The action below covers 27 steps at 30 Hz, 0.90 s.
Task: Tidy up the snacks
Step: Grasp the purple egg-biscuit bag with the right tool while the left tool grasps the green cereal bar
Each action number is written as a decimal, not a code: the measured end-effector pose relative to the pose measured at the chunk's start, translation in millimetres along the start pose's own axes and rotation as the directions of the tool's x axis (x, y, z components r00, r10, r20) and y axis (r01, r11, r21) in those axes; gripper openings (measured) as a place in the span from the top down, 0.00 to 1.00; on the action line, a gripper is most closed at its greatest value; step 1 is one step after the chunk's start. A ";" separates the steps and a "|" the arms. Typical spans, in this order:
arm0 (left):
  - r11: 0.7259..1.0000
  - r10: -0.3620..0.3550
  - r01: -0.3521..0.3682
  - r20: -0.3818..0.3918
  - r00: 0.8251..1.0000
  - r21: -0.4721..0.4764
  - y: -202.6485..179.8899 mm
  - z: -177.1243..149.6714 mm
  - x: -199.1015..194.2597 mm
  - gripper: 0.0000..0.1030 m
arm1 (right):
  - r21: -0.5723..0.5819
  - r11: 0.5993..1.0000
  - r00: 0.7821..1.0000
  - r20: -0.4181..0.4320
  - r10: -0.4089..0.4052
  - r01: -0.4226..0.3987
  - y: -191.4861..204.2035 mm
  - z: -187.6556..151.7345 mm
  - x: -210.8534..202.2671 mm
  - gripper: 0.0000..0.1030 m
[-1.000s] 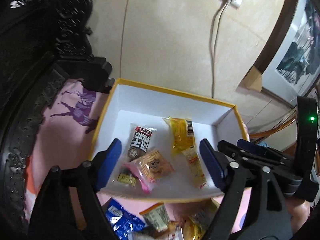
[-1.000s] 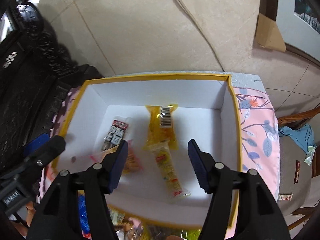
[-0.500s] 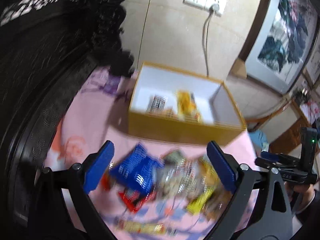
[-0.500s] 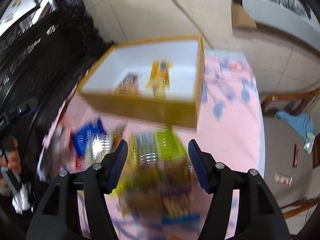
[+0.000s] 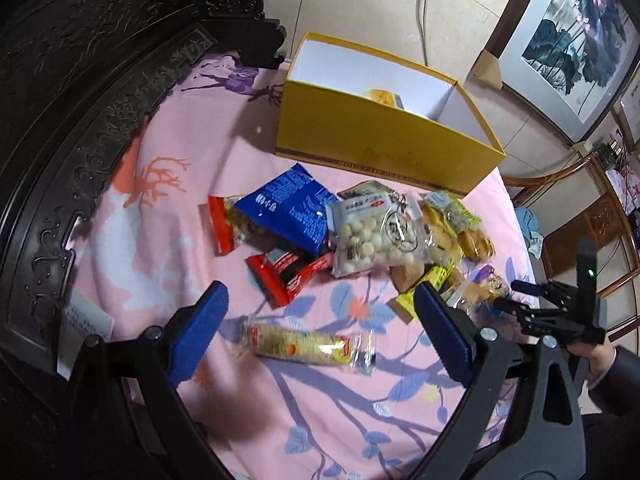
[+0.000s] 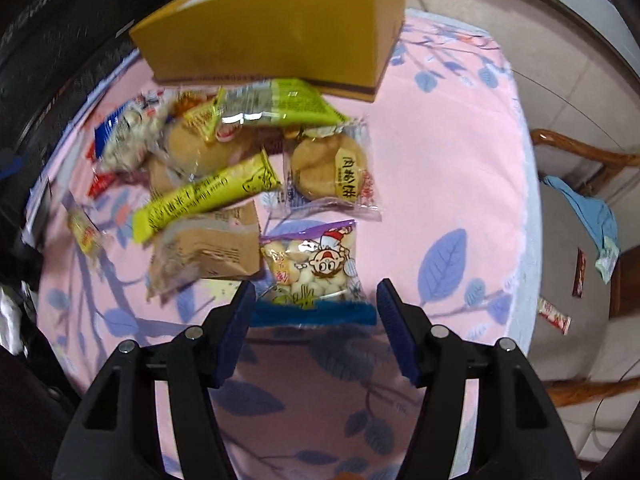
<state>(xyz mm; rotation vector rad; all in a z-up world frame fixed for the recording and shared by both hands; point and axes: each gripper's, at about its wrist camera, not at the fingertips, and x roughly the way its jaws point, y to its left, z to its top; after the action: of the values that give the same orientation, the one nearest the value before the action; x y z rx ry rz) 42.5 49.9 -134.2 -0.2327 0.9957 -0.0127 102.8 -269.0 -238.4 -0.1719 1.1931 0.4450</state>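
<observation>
Hovering over the pink cloth (image 5: 168, 152), the left gripper (image 5: 320, 334) is spreading its blue jaws wide and holding nothing; a long clear-wrapped yellow bar (image 5: 304, 346) is lying on the cloth between them, apart from both pads. Just beyond it, a red wrapper (image 5: 288, 274) is lying partly under a blue packet (image 5: 288, 208), which in turn is half covering an orange-ended pouch (image 5: 224, 228). A clear bag of round white biscuits (image 5: 376, 236) is overlapping the heap's middle, and the buns to its right are blurring together. Further out, the yellow box (image 5: 380, 140) is sitting with its near wall hiding nearly all its contents; only a yellow scrap is showing above the rim.

The right gripper (image 6: 314, 320) is likewise standing wide open and empty, with the blue bottom edge of a cartoon-printed biscuit bag (image 6: 312, 264) lying between its fingertips; whether they are touching it is hard to tell. Beside that bag a brown packet (image 6: 208, 252) is smearing with motion, a lime stick pack (image 6: 208, 196) is lying across it, and a wrapped round bun (image 6: 328, 168) is sitting just beyond.
</observation>
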 end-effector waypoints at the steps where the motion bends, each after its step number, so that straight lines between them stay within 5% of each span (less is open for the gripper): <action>1: 1.000 0.008 -0.008 -0.001 1.000 0.002 1.1 -2.0 -1.4 0.07 | -0.014 1.000 1.000 -0.011 0.005 -0.005 0.8 2.4 4.7 0.38; 7: 0.999 0.047 -0.047 -0.018 0.999 -0.018 13.5 -14.4 -6.9 0.07 | -0.102 0.995 0.998 -0.054 -0.011 0.005 8.4 4.8 23.4 0.38; 11: 0.997 0.077 -0.076 -0.055 0.996 0.007 16.5 -24.9 -1.7 0.07 | -0.139 0.989 0.998 -0.040 -0.052 0.046 14.4 2.0 24.4 0.48; 17: 0.986 0.103 -0.086 -0.118 0.988 0.142 1.9 -38.6 18.8 0.07 | -0.075 0.996 0.999 -0.023 -0.050 0.048 8.8 -9.7 13.5 0.56; 22: 0.936 0.112 -0.058 -0.136 0.984 0.347 -23.7 -46.6 43.3 0.07 | 0.051 0.998 1.000 -0.003 -0.027 0.027 -9.1 -28.4 -5.9 0.56; 27: 0.827 0.134 -0.028 -0.148 0.980 0.562 -47.7 -58.5 65.7 0.07 | 0.170 0.985 0.999 0.035 0.020 -0.026 -17.4 -40.2 -27.3 0.56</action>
<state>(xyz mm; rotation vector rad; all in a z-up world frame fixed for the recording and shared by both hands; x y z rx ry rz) 34.2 -15.3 -209.6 0.3596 1.1404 -0.2500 67.6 -305.7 -229.7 -0.0034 1.1955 0.3623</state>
